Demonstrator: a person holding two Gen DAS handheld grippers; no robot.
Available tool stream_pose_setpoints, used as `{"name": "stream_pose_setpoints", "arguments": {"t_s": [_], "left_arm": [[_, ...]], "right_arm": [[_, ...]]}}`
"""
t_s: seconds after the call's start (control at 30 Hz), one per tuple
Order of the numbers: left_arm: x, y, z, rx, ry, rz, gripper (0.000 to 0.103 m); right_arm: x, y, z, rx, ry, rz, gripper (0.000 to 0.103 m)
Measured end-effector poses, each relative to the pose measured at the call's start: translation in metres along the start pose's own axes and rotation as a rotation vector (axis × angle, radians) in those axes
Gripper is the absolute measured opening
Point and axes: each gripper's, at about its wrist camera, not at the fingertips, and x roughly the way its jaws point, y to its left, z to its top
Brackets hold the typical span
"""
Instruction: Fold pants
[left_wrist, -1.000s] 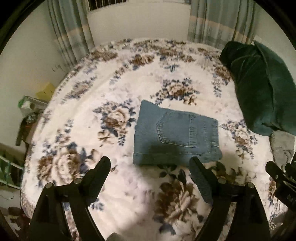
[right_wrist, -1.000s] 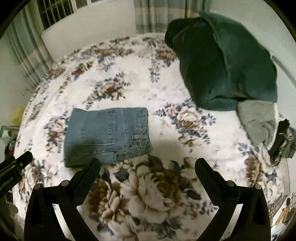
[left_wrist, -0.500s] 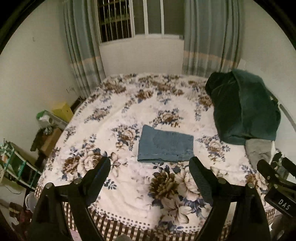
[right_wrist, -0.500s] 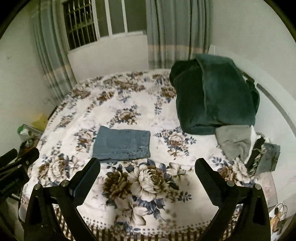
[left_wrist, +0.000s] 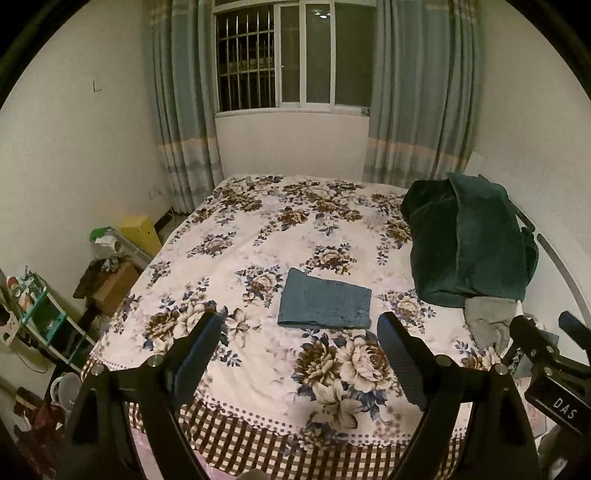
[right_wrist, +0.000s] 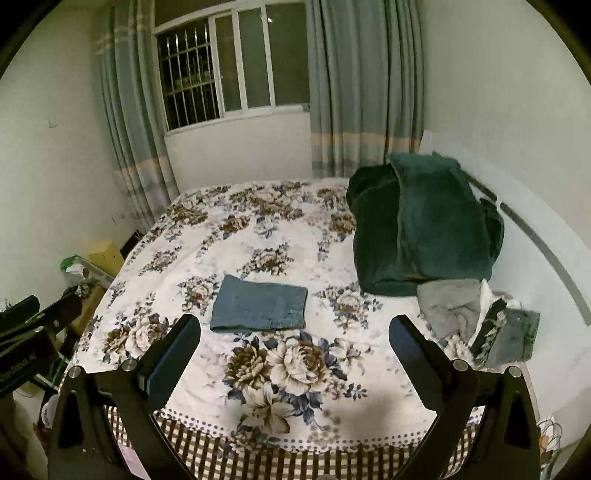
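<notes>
Folded pants (left_wrist: 325, 304) flat mid-bed (left_wrist: 258, 398). Left gripper (left_wrist: 299, 336), right gripper (right_wrist: 295, 334) both spread, empty. Folded stack (right_wrist: 509, 338) at right edge clear only from right wrist.

Blue denim pants (left_wrist: 325, 304), folded into a compact flat rectangle, lay on the flower-patterned bed (left_wrist: 258, 206) a little toward its near edge. Rounded fold along the near side, left end slightly narrower. Seen likewise in the right wrist view (right_wrist: 259, 309), untouched and well apart from either pair of fingers.

Bed (left_wrist: 258, 384): folded jeans (left_wrist: 325, 304), blanket (left_wrist: 469, 240), perhaps
</notes>
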Motion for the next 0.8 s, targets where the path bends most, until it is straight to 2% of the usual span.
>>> {"name": "stream_pose_setpoints", "arguments": {"t_s": [0.13,0.23,0.8], "left_arm": [[-0.012,0.002,-0.002,0.007,-0.008,-0.002,0.087],[-0.019,0.001,-0.002,0.019,-0.018,-0.011,0.103],[-0.040,0.001,-0.005,0.042,-0.050,0.000,0.103]], "right_arm": [[-0.018,0.009,0.002,-0.007,-0.008,0.011,0.103],[-0.025,0.013,0.002,-0.011,-0.019,0.011,0.103],[-0.029,0.013,0.001,0.001,-0.029,0.003,0.103]]}}
